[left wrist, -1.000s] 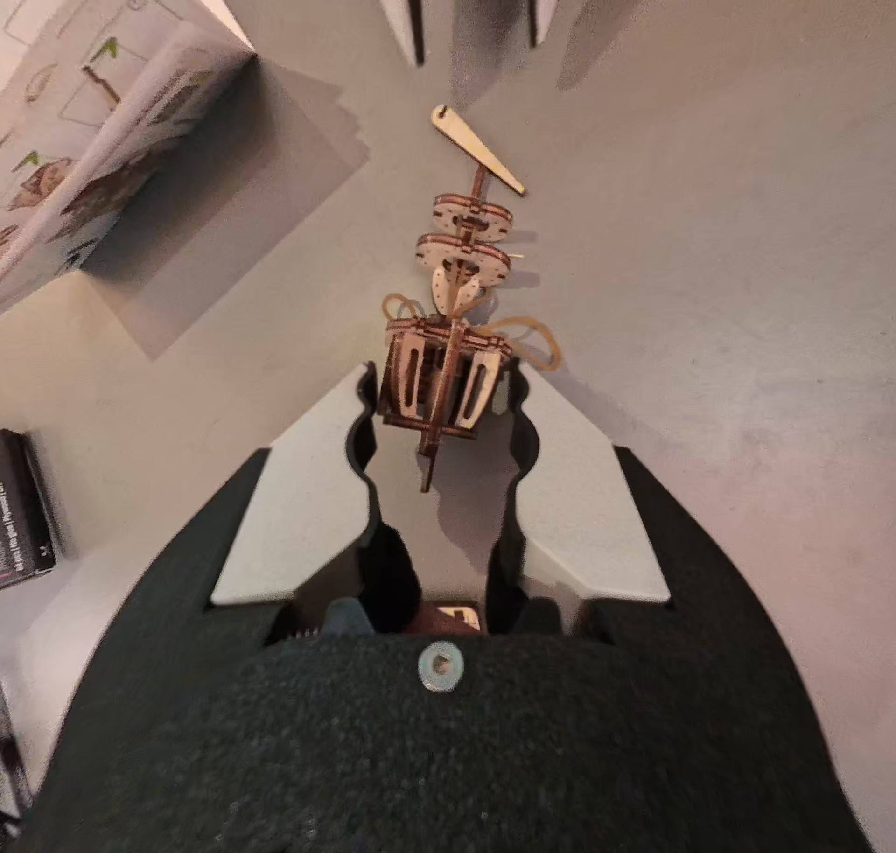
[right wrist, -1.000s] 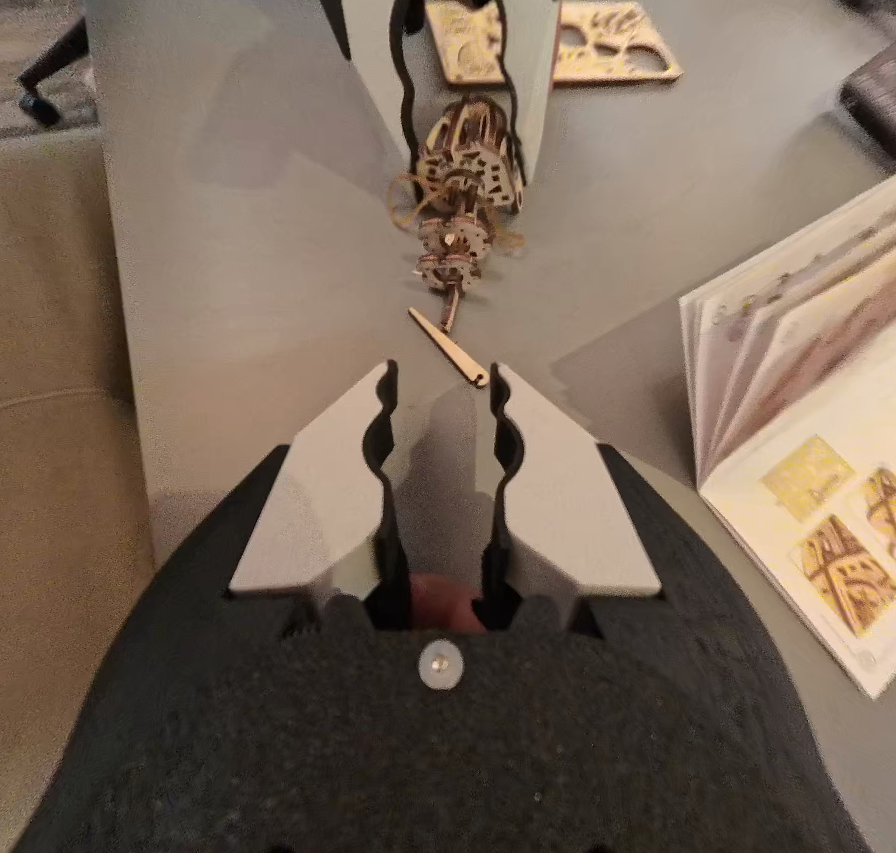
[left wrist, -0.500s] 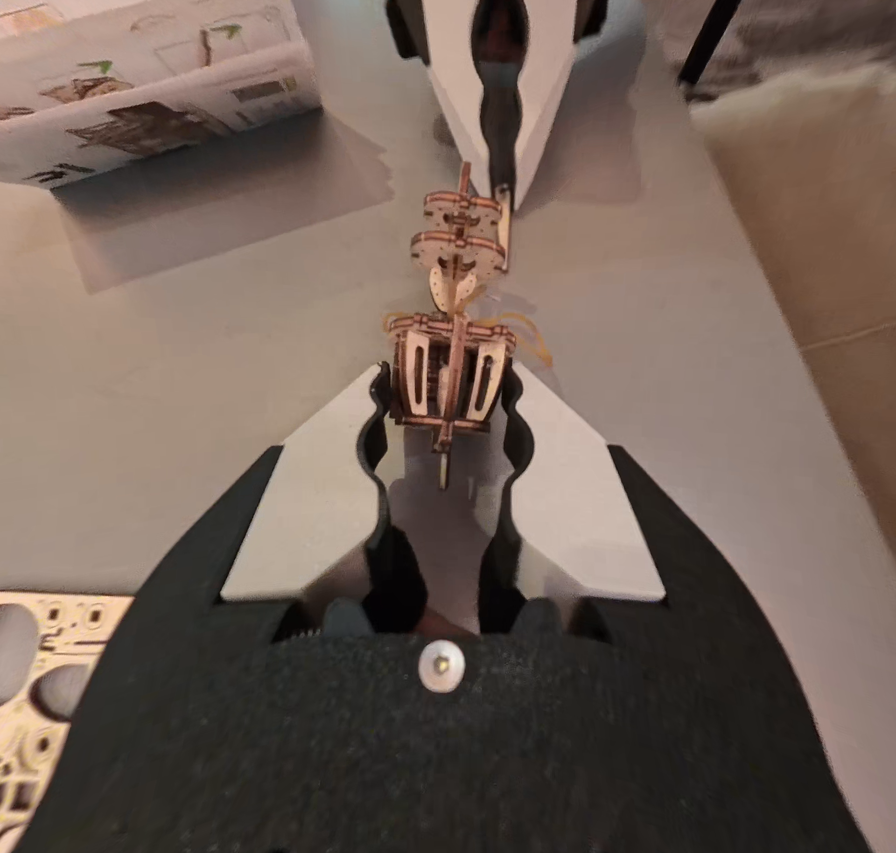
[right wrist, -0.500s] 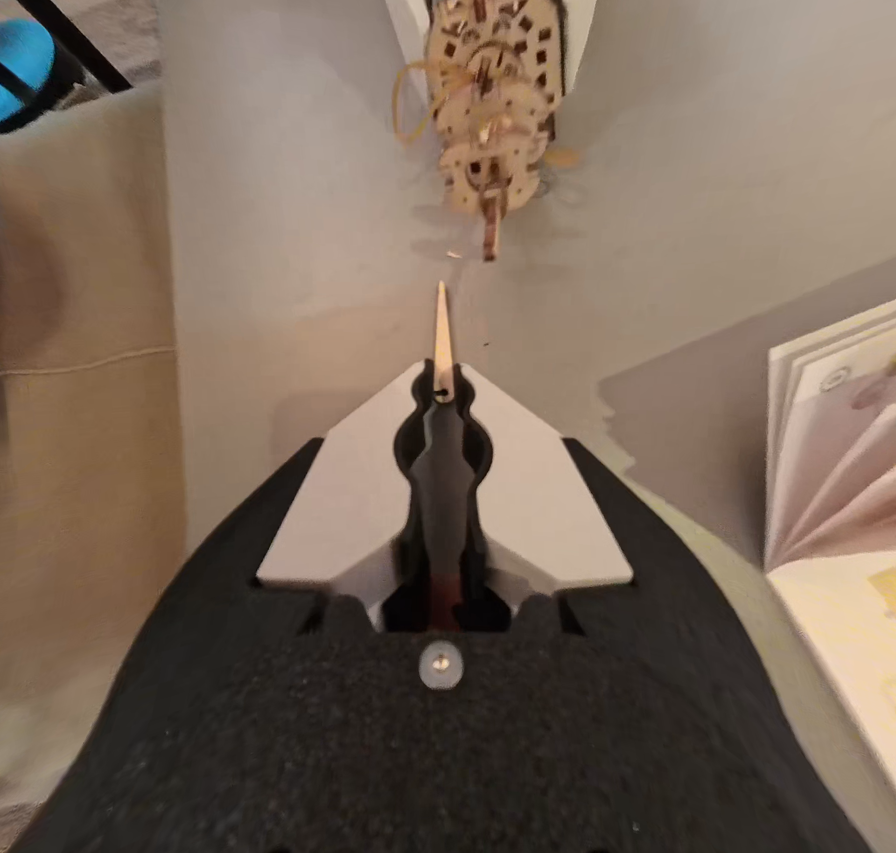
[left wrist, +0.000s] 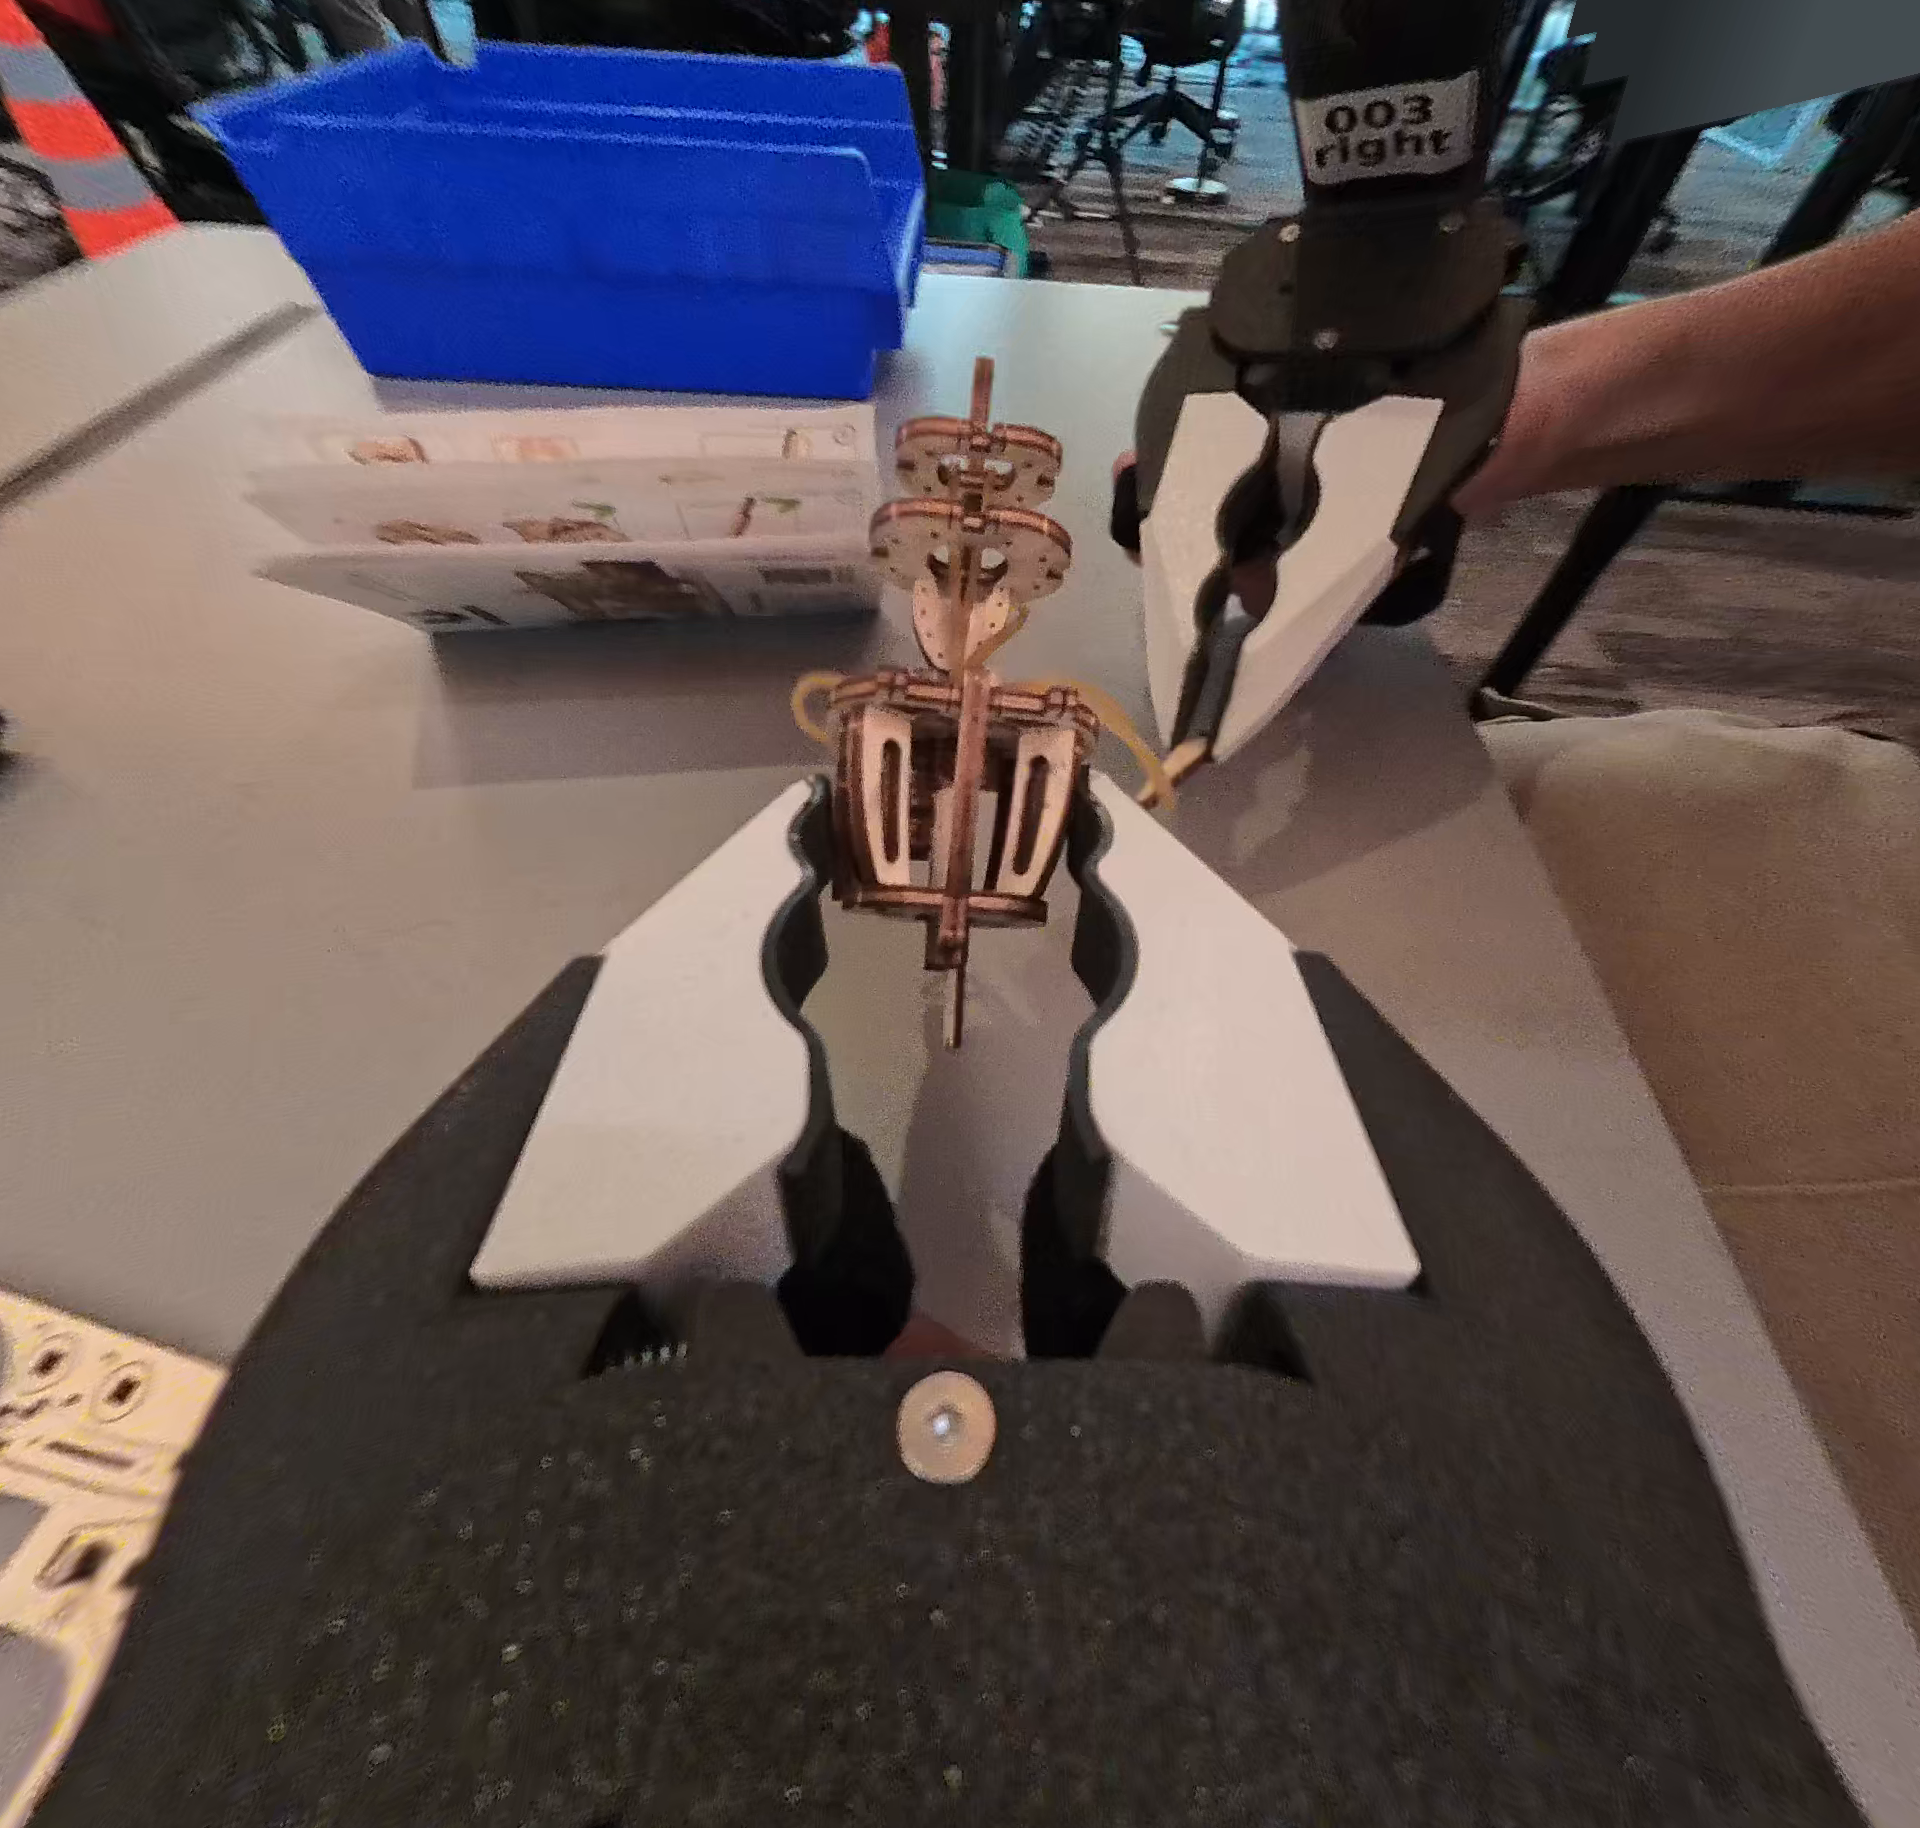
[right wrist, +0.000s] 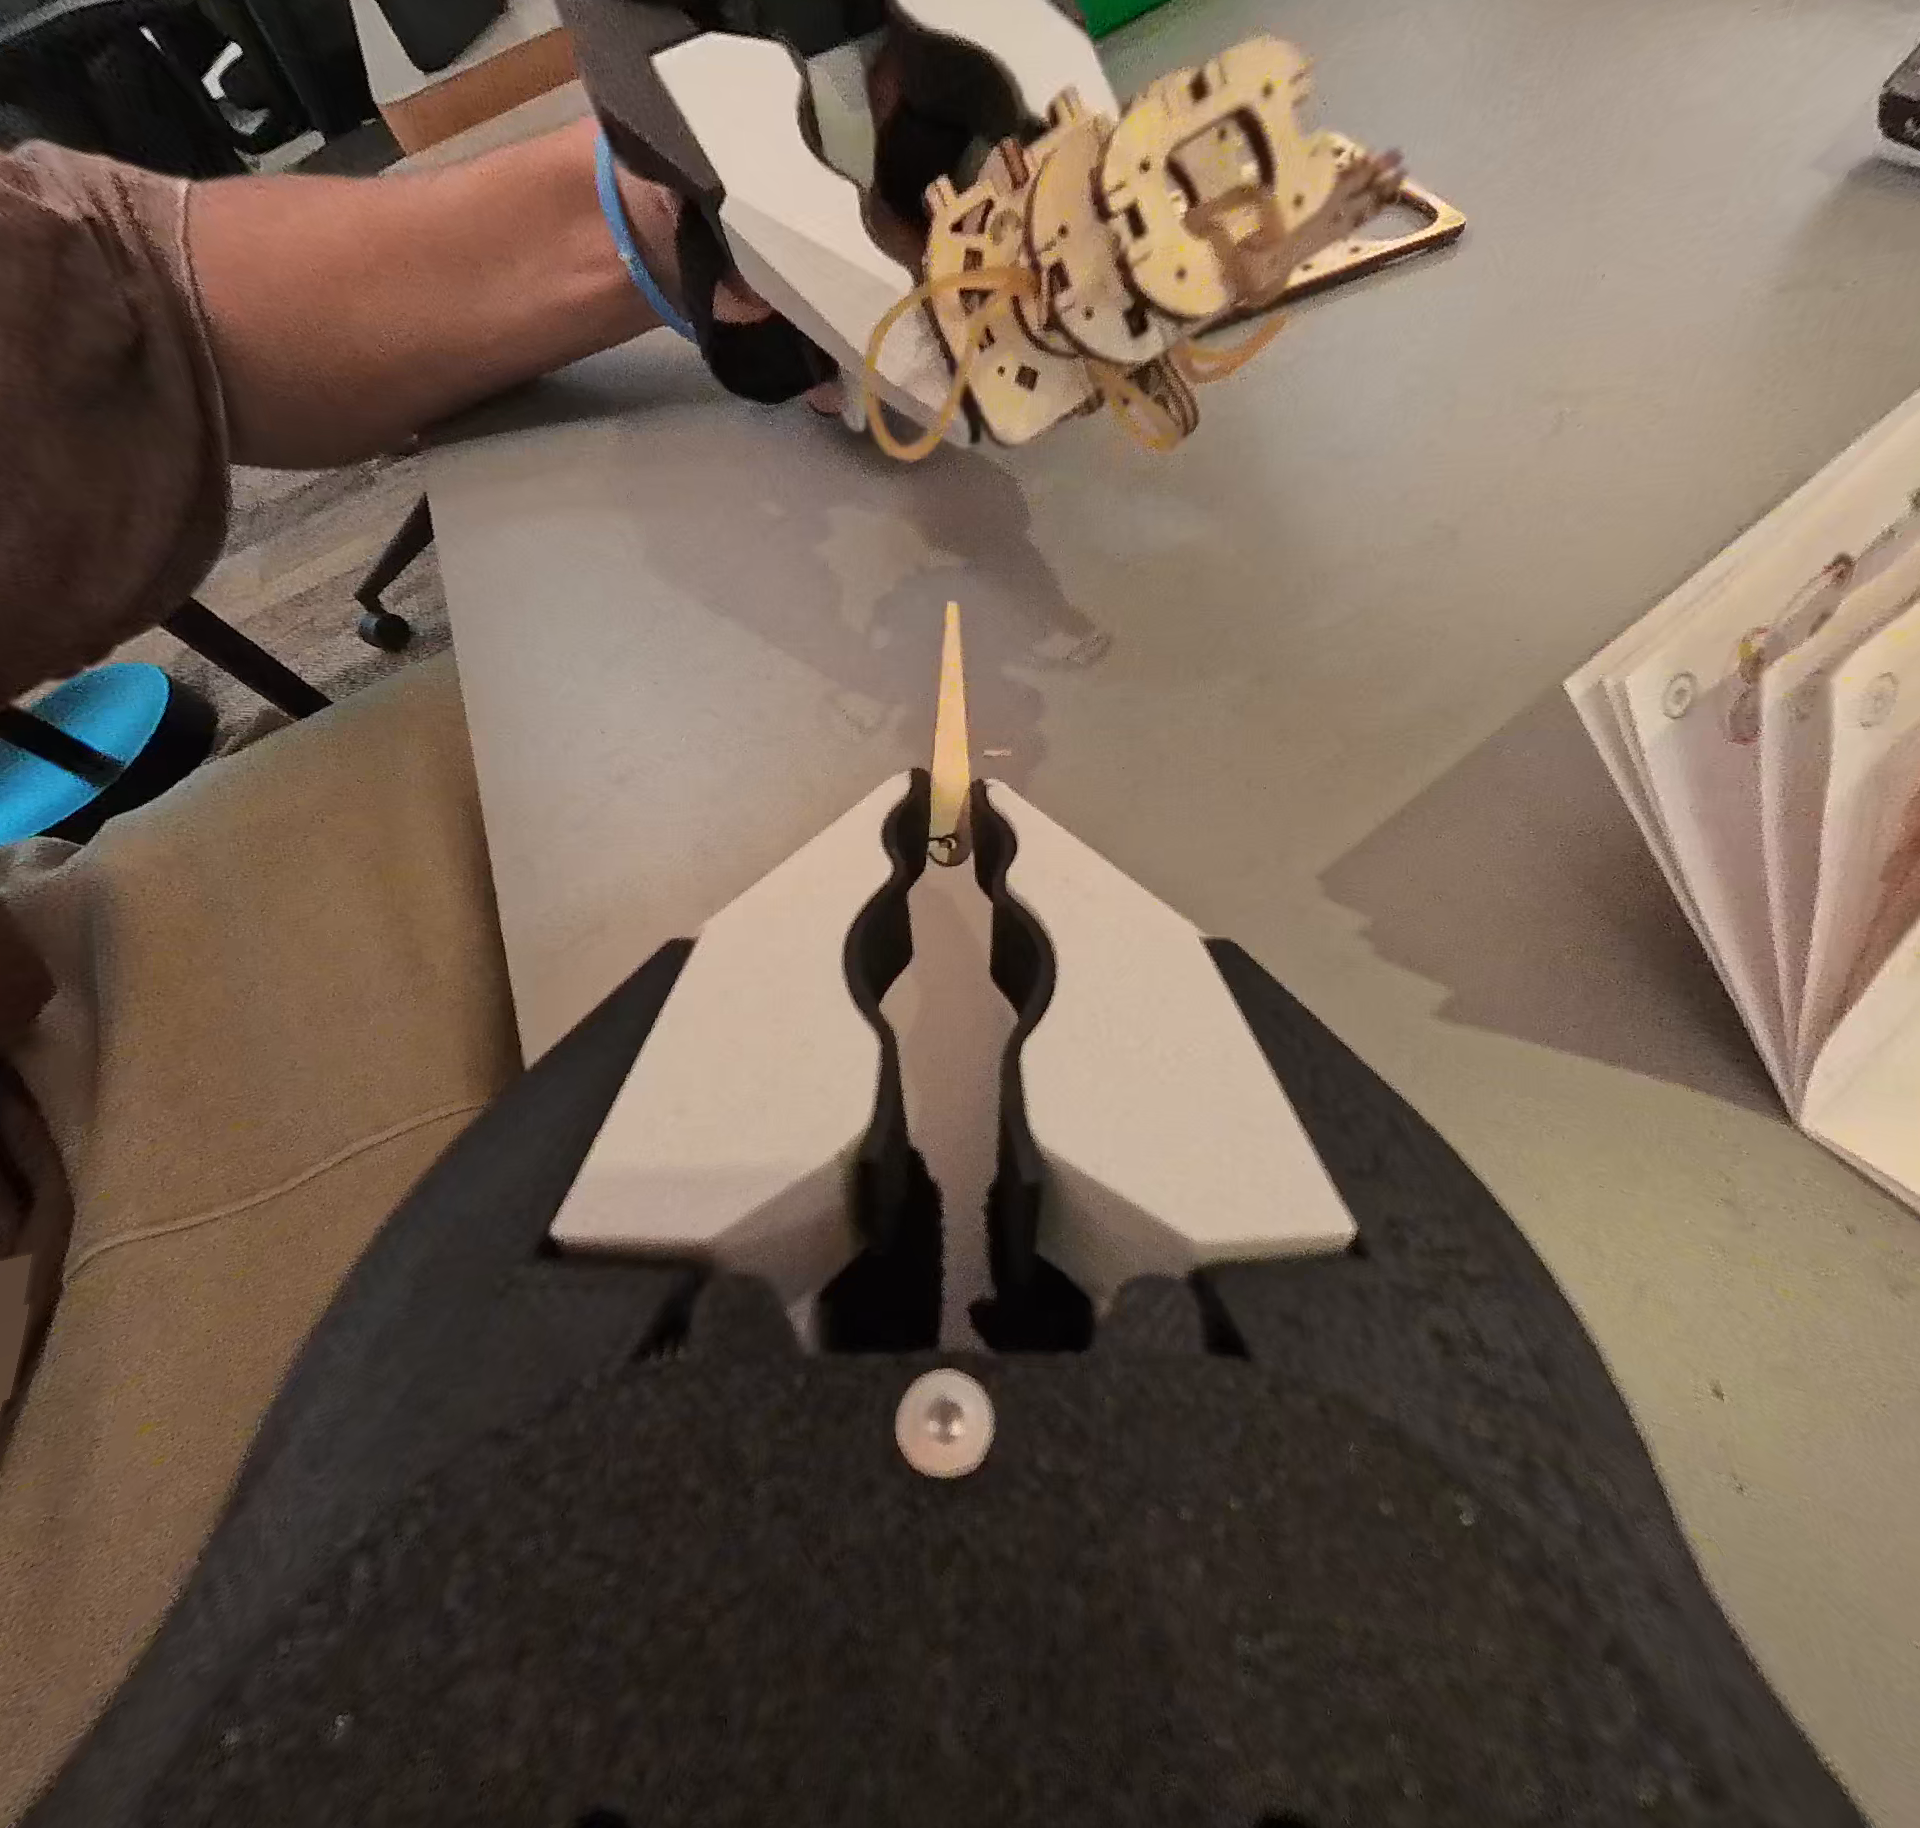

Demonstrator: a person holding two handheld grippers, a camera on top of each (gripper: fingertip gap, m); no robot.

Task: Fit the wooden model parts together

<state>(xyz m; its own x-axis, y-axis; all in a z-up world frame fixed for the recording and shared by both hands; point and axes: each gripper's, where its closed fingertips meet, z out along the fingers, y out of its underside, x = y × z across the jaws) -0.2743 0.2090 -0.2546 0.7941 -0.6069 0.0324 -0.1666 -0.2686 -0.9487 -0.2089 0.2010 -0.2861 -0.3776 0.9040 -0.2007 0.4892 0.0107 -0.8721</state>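
Observation:
My left gripper [left wrist: 951, 812] is shut on the wooden model [left wrist: 961, 739], a slotted body with two stacked discs, a central rod and loose rubber bands, held above the grey table [left wrist: 312, 895]. The model [right wrist: 1132, 251] and the left gripper [right wrist: 935, 365] also show in the right wrist view, raised at the far side. My right gripper [right wrist: 948, 807] is shut on a thin pointed wooden sliver [right wrist: 950, 708] that sticks out forward toward the model. In the left wrist view the right gripper [left wrist: 1195, 755] hangs just right of the model, its tip near a rubber band.
An open instruction booklet [left wrist: 582, 521] lies at the back left, also seen in the right wrist view [right wrist: 1808, 843]. A blue bin [left wrist: 592, 220] stands behind it. A wooden parts sheet [left wrist: 62, 1446] lies near left. The table edge and beige floor [left wrist: 1766, 947] are at right. About 8 cm separates my left fingertips from my right.
The right gripper closed on the sliver that lay on the table and lifted it. The left gripper raised and tilted the model off the table; both grippers now sit higher.

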